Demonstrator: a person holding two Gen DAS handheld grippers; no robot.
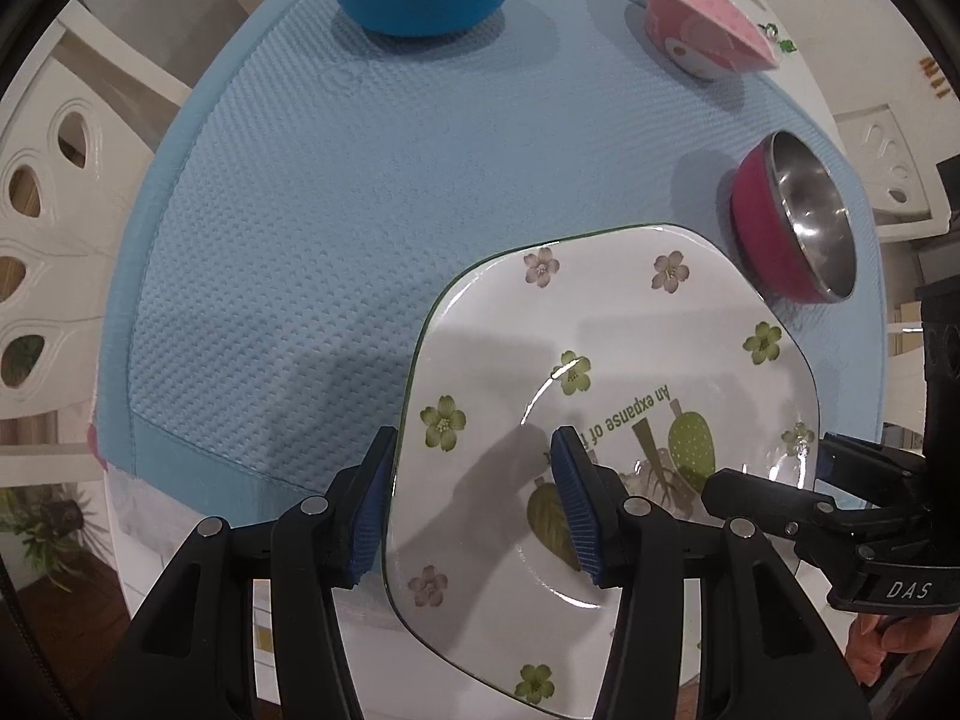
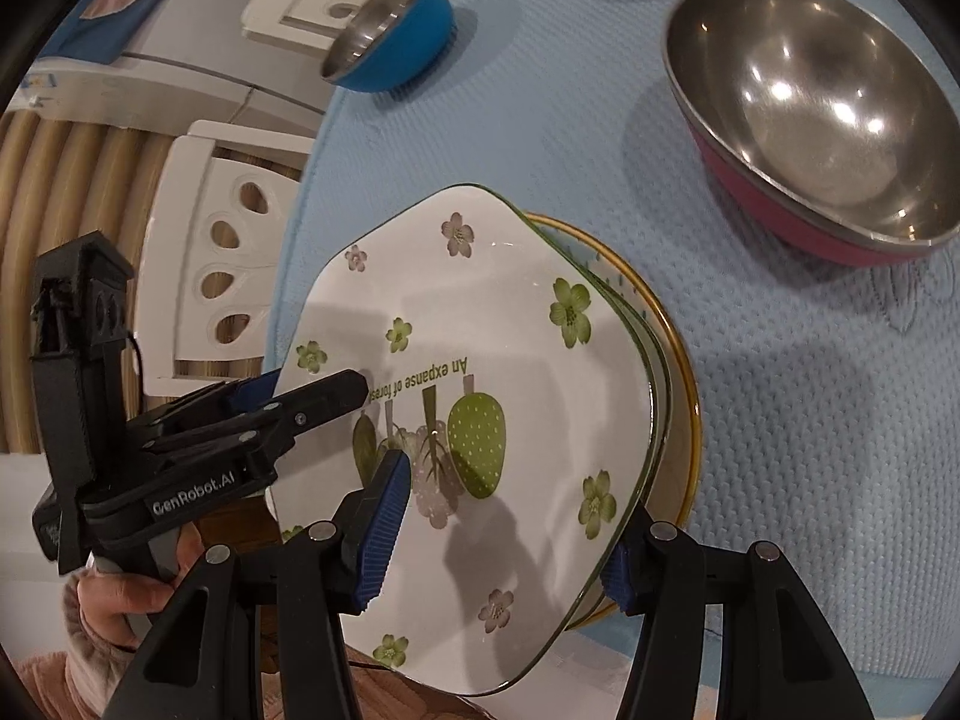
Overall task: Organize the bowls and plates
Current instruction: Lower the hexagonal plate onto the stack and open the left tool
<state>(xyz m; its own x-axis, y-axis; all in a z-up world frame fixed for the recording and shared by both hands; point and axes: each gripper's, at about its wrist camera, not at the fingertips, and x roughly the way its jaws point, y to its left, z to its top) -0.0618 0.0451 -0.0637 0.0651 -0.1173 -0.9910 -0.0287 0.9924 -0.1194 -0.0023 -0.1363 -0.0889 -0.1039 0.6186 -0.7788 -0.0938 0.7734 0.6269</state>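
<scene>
Blue textured cloth (image 1: 288, 228) covers the round table, and over it both grippers hold one white square plate with green and pink flowers (image 1: 600, 360): the left gripper (image 1: 474, 504) has its jaws closed across one edge, and the right gripper (image 2: 510, 528) clamps the opposite edge. This plate sits above a gold-rimmed round plate (image 2: 684, 396), whether touching it I cannot tell. To stack well, I think both hands should lower it level and centred, then open together, keeping away from the pink steel-lined bowl (image 2: 828, 138) nearby.
</scene>
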